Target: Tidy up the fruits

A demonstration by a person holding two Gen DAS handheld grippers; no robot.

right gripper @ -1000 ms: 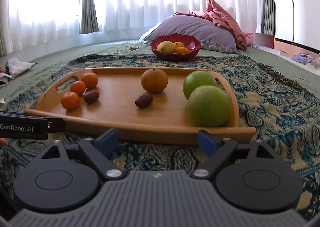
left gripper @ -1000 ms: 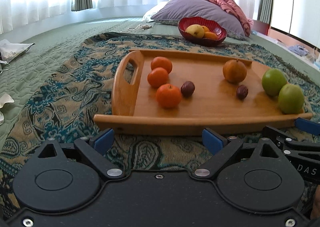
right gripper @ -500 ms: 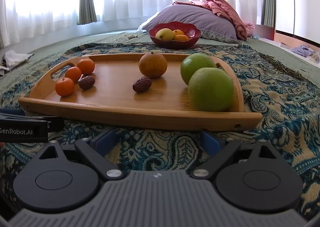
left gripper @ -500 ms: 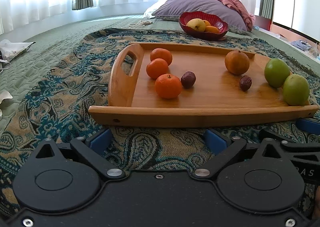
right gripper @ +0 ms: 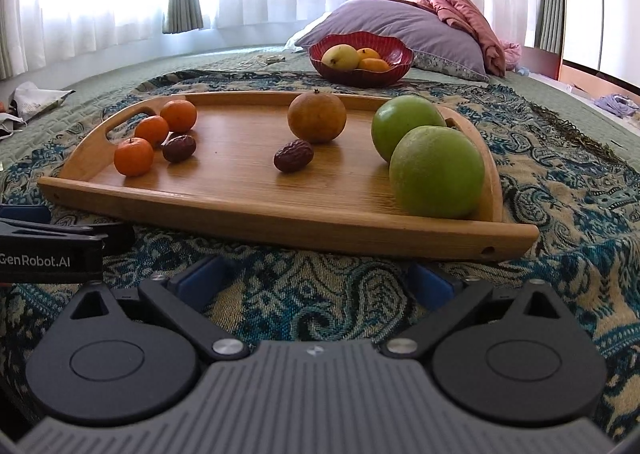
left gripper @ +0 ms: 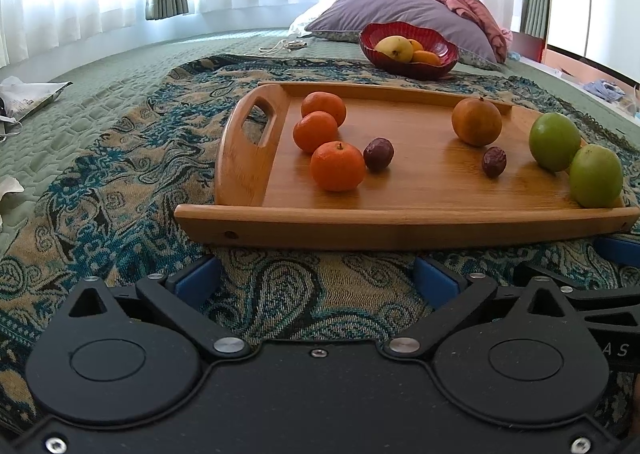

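My left gripper (left gripper: 316, 278) and right gripper (right gripper: 316, 280) have just been opening wide, nothing between them. At twelve o'clock, the flat wooden tray (left gripper: 400, 224) holds three small round oranges (left gripper: 337, 166) and two big green apples (right gripper: 437, 172).

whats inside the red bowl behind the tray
The red bowl holds one yellow-green fruit and two small orange fruits beside it. The bowl's near wall hides their undersides, so anything lying lower cannot be seen.
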